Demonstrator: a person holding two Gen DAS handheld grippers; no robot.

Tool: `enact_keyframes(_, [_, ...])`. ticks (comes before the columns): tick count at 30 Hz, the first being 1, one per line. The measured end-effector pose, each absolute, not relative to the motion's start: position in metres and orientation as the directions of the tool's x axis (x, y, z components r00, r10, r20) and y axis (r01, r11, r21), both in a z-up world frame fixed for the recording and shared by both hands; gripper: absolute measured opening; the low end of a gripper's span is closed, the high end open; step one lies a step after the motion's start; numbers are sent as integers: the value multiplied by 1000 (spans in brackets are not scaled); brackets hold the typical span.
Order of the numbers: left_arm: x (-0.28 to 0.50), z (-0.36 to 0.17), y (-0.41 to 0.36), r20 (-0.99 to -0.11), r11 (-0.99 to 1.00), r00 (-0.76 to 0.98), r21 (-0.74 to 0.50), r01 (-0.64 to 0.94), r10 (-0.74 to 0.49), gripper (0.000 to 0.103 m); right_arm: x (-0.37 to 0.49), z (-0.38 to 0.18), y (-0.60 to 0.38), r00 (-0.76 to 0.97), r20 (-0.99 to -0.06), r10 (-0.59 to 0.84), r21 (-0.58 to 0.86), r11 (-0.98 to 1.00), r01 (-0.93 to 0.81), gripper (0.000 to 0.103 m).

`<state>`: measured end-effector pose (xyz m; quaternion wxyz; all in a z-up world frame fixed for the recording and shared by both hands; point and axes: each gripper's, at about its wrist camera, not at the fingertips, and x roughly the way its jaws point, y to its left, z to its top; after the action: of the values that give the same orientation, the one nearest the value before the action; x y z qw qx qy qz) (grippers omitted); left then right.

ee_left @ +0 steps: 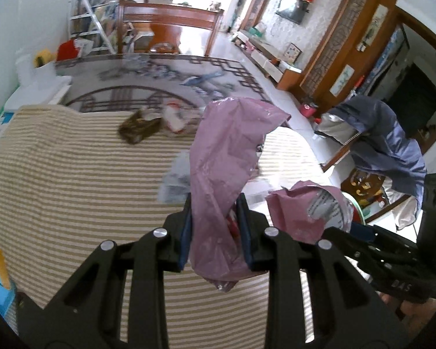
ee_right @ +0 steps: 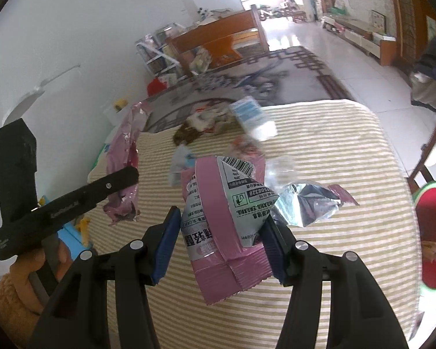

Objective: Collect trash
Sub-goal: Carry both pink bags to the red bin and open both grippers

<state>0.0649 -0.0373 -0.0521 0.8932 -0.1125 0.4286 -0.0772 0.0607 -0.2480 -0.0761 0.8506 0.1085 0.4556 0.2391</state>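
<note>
In the left wrist view my left gripper [ee_left: 215, 226] is shut on a crumpled pink plastic wrapper [ee_left: 226, 151], held above the striped table [ee_left: 72, 174]. In the right wrist view my right gripper [ee_right: 221, 232] is shut on a torn pink and silver foil package [ee_right: 218, 218] with a barcode. Each gripper shows in the other's view: the right gripper [ee_left: 348, 226] with its package [ee_left: 305, 212], and the left gripper [ee_right: 128, 180] with the pink wrapper [ee_right: 125, 151]. Loose trash lies further back on the table: a blue and white packet [ee_right: 253, 116], a brown wrapper [ee_right: 189, 135], an orange wrapper [ee_right: 247, 148] and clear plastic [ee_right: 282, 168].
The table's striped cloth [ee_right: 334, 145] ends in a rounded far edge over a patterned rug [ee_right: 261, 69]. A red stool with a green rim [ee_right: 433, 232] stands at the right. A chair with a blue jacket [ee_left: 386, 145] stands beyond the table. A hand [ee_right: 43, 261] holds the left gripper's handle.
</note>
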Motion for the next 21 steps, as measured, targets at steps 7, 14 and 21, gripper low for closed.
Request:
enact_keyframes(7, [79,-55,-105,-755,958,595,-262,114,-277,27,71,-78,-318,503,-722,475,412,879,-239,53])
enact_keyframes(14, [94,-58,-185,-760,938,550,-271,215,-345,27,74,-83,-398,540,-725,428,424,895,-140,54])
enact_keyframes(21, [109,-77,-267,-787,895,443,-307,324,-430,27,64,-90,-485,584,-736,344,436,900,20,54])
